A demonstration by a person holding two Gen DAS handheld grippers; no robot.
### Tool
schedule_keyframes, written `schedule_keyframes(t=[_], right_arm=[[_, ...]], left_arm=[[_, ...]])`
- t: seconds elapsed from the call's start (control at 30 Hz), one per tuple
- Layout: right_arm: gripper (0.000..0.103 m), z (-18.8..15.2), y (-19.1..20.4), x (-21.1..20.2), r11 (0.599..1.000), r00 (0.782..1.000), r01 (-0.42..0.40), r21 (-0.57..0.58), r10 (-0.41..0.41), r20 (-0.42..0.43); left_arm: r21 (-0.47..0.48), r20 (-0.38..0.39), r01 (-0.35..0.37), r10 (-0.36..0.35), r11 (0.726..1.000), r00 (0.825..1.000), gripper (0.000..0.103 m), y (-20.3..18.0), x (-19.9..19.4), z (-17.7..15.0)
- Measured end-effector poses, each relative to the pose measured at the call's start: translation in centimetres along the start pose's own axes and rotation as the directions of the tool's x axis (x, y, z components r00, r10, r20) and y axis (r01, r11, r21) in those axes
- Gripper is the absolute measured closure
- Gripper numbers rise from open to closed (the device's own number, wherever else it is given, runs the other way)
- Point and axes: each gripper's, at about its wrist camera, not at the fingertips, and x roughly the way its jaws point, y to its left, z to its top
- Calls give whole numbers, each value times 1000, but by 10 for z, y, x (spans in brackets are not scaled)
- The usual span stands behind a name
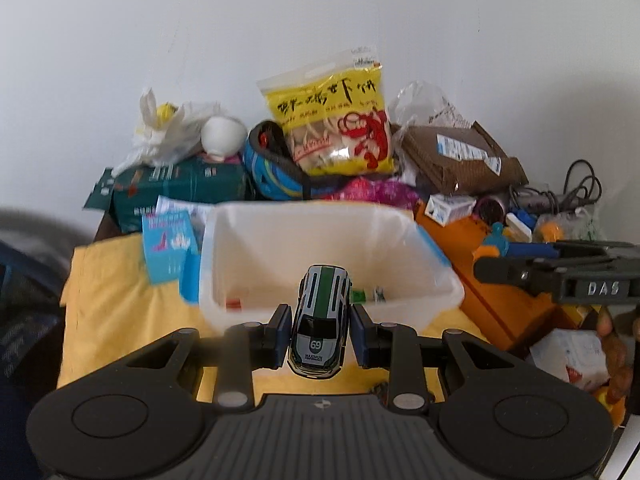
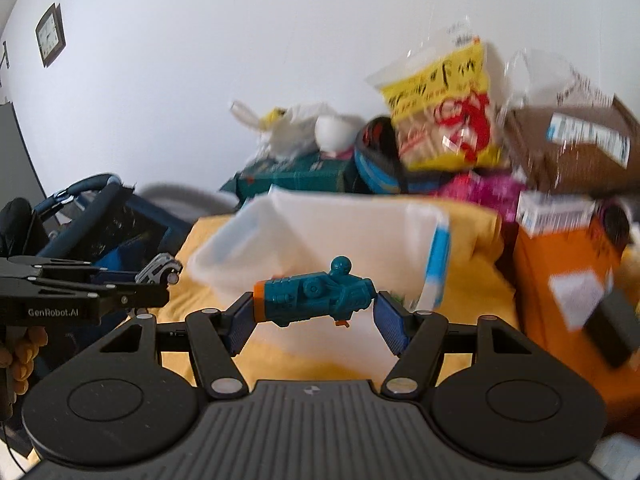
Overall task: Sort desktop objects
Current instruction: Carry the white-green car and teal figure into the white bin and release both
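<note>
My left gripper (image 1: 319,334) is shut on a grey toy car (image 1: 319,326) with a green stripe and the number 69, held just before the near rim of a white plastic bin (image 1: 416,252). Small red and green pieces lie in the bin. My right gripper (image 2: 314,316) is shut on a teal toy racer (image 2: 314,298) with an orange end, held crosswise in front of the same bin (image 2: 360,224). The left gripper and its car (image 2: 158,270) show at the left of the right wrist view. The right gripper (image 1: 560,276) shows at the right of the left wrist view.
A yellow cloth (image 1: 108,292) covers the table. Behind the bin stand a yellow snack bag (image 1: 336,120), a green box (image 1: 180,188), a brown parcel (image 1: 460,156), an orange box (image 1: 500,296), plastic bags and cables. A stroller (image 2: 100,216) stands left.
</note>
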Motion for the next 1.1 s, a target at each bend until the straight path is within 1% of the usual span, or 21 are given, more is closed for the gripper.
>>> schedule_keyframes(t=[0.1, 0.2, 0.33, 0.43, 0.53, 0.67, 0.73, 0.97, 1.03, 1.07, 1.1], right_arm=[[36, 20, -6, 2, 1000, 1000, -1, 7, 1, 8], [36, 34, -9, 7, 1000, 1000, -1, 6, 1, -1], [36, 49, -10, 14, 1000, 1000, -3, -3, 3, -18], [36, 57, -12, 22, 1000, 999, -5, -2, 5, -35], [36, 63, -16, 34, 1000, 998, 1, 19, 1, -68], [36, 68, -20, 52, 999, 991, 21, 30, -17, -129], [36, 71, -22, 62, 999, 986, 34, 25, -29, -165], [36, 75, -25, 88, 999, 964, 49, 15, -44, -263], [36, 75, -25, 94, 999, 959, 52, 7, -48, -280], [36, 75, -26, 96, 999, 956, 52, 3, -49, -288], [36, 75, -26, 99, 999, 954, 54, -2, -53, -294]], left_arm=[[-8, 3, -2, 2, 1000, 1000, 68, 3, 4, 17], [-9, -7, -3, 3, 1000, 1000, 68, 6, 12, 33], [12, -1, -20, 20, 1000, 1000, 68, 7, 21, 51], [19, -18, -26, 26, 999, 999, 68, 9, 29, 62], [32, -46, -32, 34, 999, 998, 68, 9, 41, 70], [-26, -106, -18, 15, 999, 994, 68, 16, 58, 77], [-38, -130, -18, 13, 999, 991, 68, 18, 65, 79], [-30, -191, -8, 2, 1000, 982, 68, 19, 83, 83], [-25, -207, -21, 16, 999, 978, 68, 19, 87, 84], [-21, -210, -37, 31, 999, 977, 66, 19, 88, 85], [-18, -211, -59, 54, 998, 976, 56, 19, 90, 85]])
